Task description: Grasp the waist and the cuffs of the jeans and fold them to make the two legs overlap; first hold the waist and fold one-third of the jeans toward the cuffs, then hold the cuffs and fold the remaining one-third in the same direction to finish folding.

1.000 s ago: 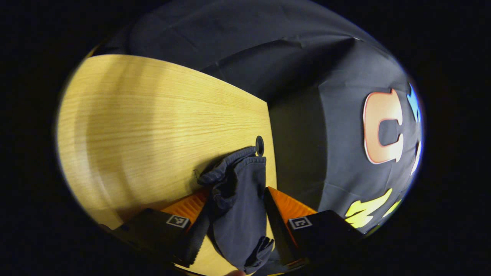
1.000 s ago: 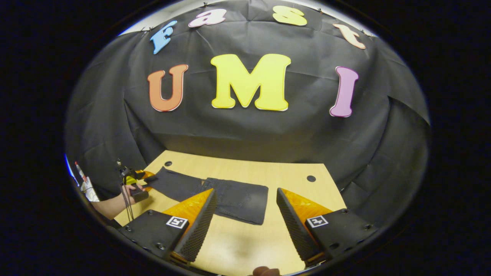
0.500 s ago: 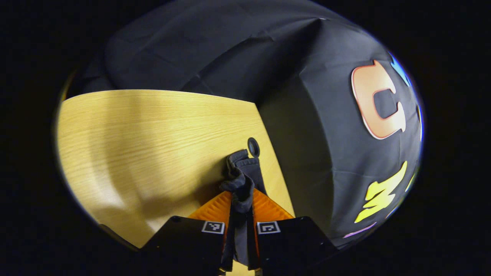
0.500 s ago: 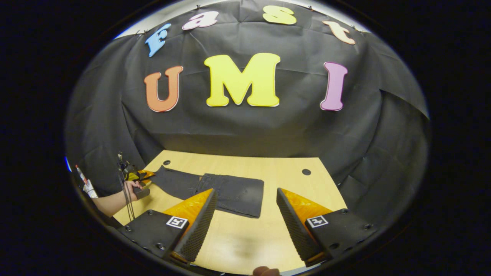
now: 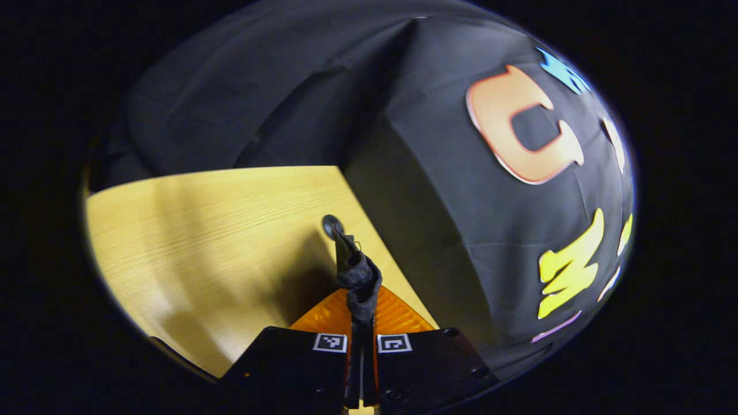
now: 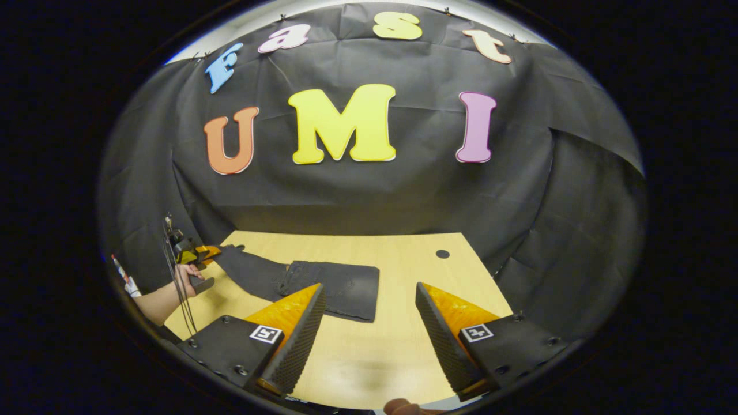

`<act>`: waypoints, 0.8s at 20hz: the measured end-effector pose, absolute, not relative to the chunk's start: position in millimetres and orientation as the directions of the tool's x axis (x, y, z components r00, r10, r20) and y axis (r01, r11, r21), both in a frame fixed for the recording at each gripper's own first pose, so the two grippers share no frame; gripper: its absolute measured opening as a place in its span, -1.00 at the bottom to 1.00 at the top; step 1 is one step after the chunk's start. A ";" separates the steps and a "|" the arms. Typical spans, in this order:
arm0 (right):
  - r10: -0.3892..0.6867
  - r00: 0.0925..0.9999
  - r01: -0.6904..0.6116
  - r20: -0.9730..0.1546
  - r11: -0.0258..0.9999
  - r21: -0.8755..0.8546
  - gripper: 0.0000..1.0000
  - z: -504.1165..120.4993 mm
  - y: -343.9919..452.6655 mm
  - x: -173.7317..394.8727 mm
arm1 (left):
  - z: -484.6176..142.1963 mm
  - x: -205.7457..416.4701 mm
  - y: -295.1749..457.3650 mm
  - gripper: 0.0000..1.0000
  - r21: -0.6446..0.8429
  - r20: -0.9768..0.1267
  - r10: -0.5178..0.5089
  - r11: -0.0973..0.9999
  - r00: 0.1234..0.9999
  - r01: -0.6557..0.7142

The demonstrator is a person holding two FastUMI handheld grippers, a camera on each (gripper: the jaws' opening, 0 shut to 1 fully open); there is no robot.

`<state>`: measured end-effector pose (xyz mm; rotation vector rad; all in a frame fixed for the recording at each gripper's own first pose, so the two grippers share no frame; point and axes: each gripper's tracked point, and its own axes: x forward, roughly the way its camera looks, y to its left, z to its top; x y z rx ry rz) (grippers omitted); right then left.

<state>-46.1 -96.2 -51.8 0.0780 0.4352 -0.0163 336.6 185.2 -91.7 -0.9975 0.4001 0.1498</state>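
Note:
Dark jeans lie on the wooden table, the waist end folded over toward the cuffs. In the left gripper view my left gripper is shut on the bunched cuffs, a tuft of dark cloth sticking up between its orange fingers. The right gripper view shows that same left gripper far left, held by a hand, lifting the cuff end off the table. My right gripper hangs open above the near table edge, nothing between its fingers.
Black cloth walls close in the table at the back and sides. A round cable hole sits near the table's far right corner, another just beyond the held cuffs. A forearm reaches in from the left.
The left gripper went from open around the cuffs to shut on them, and has raised them a little. The right gripper drew back slightly and stayed open.

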 end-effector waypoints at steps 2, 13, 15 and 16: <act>-0.003 0.913 0.039 -0.408 0.996 0.080 0.87 -49.7 -102.5 -49.7 | -53.6 340.4 163.5 -0.90 -0.783 -0.347 -0.082 0.574 0.934 -0.241; -0.088 0.919 0.151 -0.384 0.979 0.138 0.93 -54.3 -171.2 -107.6 | 54.9 318.5 -55.7 -0.90 -0.626 -0.234 -0.284 0.776 0.930 0.079; -0.130 0.913 0.197 -0.386 0.970 0.140 0.93 -58.1 -193.7 -120.5 | 47.0 314.2 -108.0 -0.90 -0.572 -0.262 -0.338 0.809 0.904 0.136; -0.150 0.909 0.222 -0.389 0.964 0.146 0.87 -60.6 -204.5 -127.0 | 37.6 308.2 -129.7 -0.90 -0.542 -0.277 -0.346 0.826 0.896 0.151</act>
